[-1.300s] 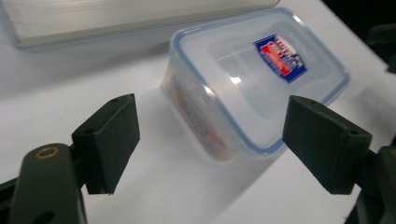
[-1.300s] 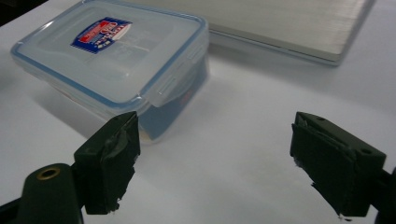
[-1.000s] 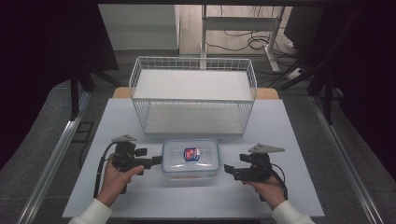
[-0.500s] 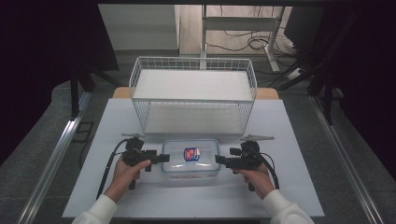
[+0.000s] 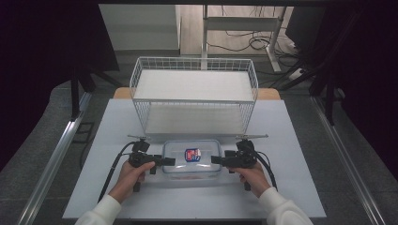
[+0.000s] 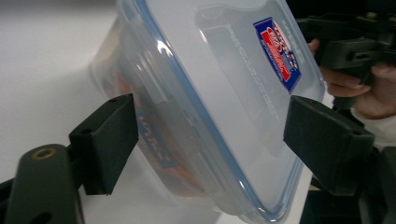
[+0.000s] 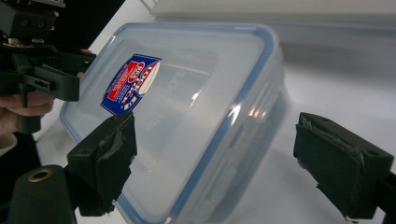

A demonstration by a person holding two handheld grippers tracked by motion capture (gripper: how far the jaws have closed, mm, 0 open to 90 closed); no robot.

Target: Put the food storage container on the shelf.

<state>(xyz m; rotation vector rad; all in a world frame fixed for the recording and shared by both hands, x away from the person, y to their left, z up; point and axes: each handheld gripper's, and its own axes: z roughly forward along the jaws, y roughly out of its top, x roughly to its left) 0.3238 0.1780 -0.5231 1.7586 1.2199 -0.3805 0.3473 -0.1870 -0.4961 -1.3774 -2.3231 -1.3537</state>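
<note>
Presently, a clear plastic container [image 5: 192,158] with a blue-rimmed lid and a red and blue label [image 5: 192,154] sits on the white table [image 5: 291,140], near the front edge and just in front of a white wire basket [image 5: 194,96] that stands toward the back. The person holds one tool in each hand and has brought both to the short ends of the container. The left gripper [image 5: 165,161] lies at the container's left end, its jaws spread apart; in the left gripper view the two black pads stand on either side of that end, with the container [image 6: 210,102] between them, and I can see no firm contact on either pad. The right gripper [image 5: 217,160] lies at the container's right end in mirrored fashion, its jaws likewise spread; in the right gripper view the container [image 7: 187,116] reaches in between the pads, the left-hand pad overlapping the lid's edge and the right-hand pad well clear of the wall. The left hand [image 5: 130,174] and the right hand [image 5: 251,175] grip the handles from below, white sleeves showing at the bottom of the high view. Cables trail from each tool back across the table. The lid appears seated on the container, its side latches down. The basket holds nothing visible on its shelf.
</note>
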